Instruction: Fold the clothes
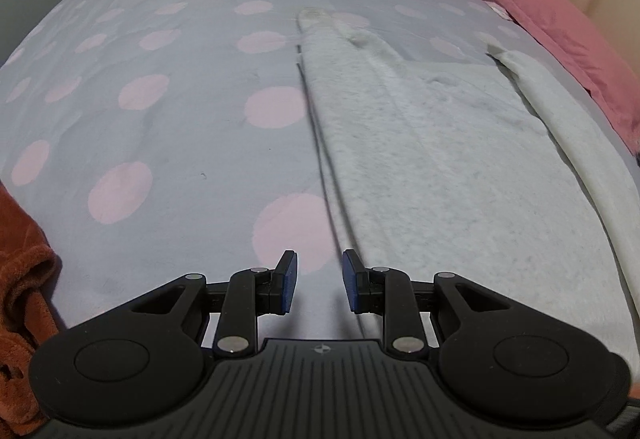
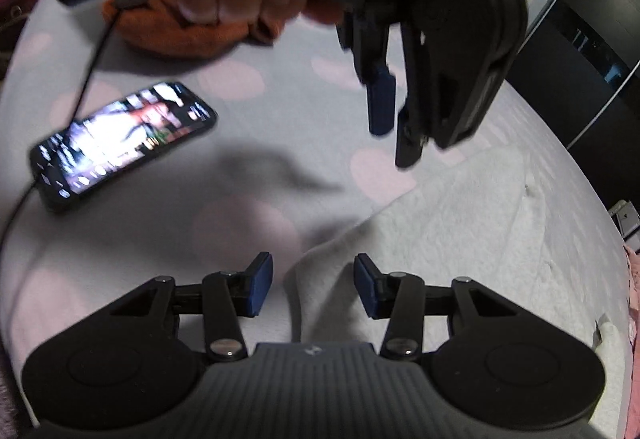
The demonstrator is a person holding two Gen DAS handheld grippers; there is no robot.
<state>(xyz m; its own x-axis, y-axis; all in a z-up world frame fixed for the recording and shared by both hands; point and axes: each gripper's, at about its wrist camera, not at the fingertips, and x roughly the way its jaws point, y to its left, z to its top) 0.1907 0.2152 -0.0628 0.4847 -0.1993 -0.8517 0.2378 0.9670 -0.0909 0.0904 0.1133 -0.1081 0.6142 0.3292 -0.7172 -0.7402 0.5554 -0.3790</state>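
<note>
- A bedroom: a bed with a grey cover [image 1: 168,51] dotted in pink, a red pillow [image 1: 560,39] at its far right edge.
- The grey garment [image 1: 440,159] lies flat on the cover, long and narrow, its near edge under both grippers.
- Left gripper [image 1: 320,281] hangs just over the garment's left edge, jaws part open, nothing between the pads.
- Right gripper [image 2: 314,285] sits above a near corner of the garment, jaws about half open and empty; in its view the left gripper shows blurred, so the hands look to be moving.
- My advice: settle both grippers on the near edge, one per corner, and pinch only the top layers.
- Lift evenly to keep the fold square.
- Mind the phone [image 2: 120,143], its cable [image 2: 16,215], and the orange cloth [image 1: 20,299] nearby.
</note>
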